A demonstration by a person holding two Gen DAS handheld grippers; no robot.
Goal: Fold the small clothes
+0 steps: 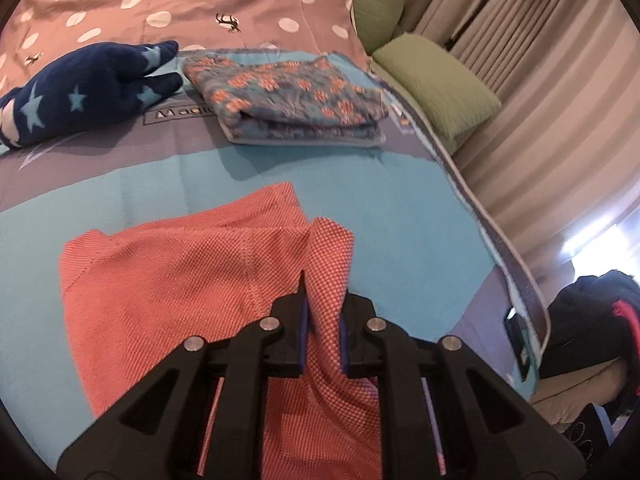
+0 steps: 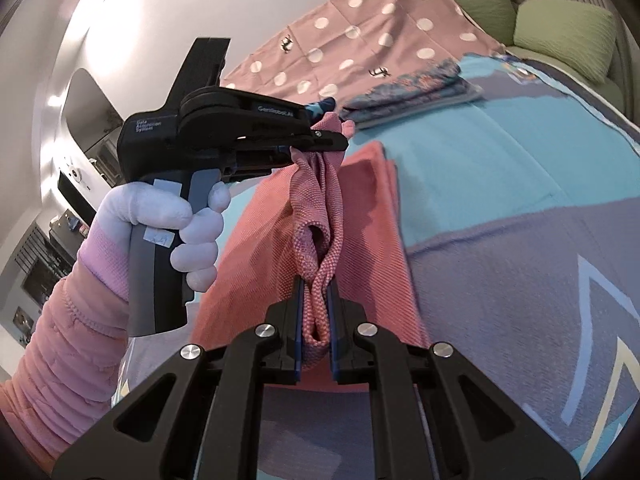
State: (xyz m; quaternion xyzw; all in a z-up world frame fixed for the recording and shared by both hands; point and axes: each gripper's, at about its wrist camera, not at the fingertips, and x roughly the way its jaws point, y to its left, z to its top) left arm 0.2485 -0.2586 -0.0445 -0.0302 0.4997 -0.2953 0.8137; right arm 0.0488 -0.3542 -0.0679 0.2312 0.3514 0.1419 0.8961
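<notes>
A coral-pink knit garment (image 1: 168, 276) lies partly spread on the blue bedspread (image 1: 400, 216), one edge lifted. My left gripper (image 1: 323, 292) is shut on a bunched fold of that edge. In the right wrist view the same pink garment (image 2: 368, 216) hangs in a taut strip between both tools. My right gripper (image 2: 316, 292) is shut on its near corner. The left gripper (image 2: 328, 140) shows there from the side, held by a white-gloved hand (image 2: 188, 224) with a pink sleeve, pinching the far corner above the cloth.
A folded floral garment (image 1: 292, 100) lies further back on the bed, and a dark blue star-patterned piece (image 1: 84, 92) sits left of it. Green pillows (image 1: 436, 80) line the right edge by the curtains. A pink dotted sheet (image 1: 180, 4) covers the far side.
</notes>
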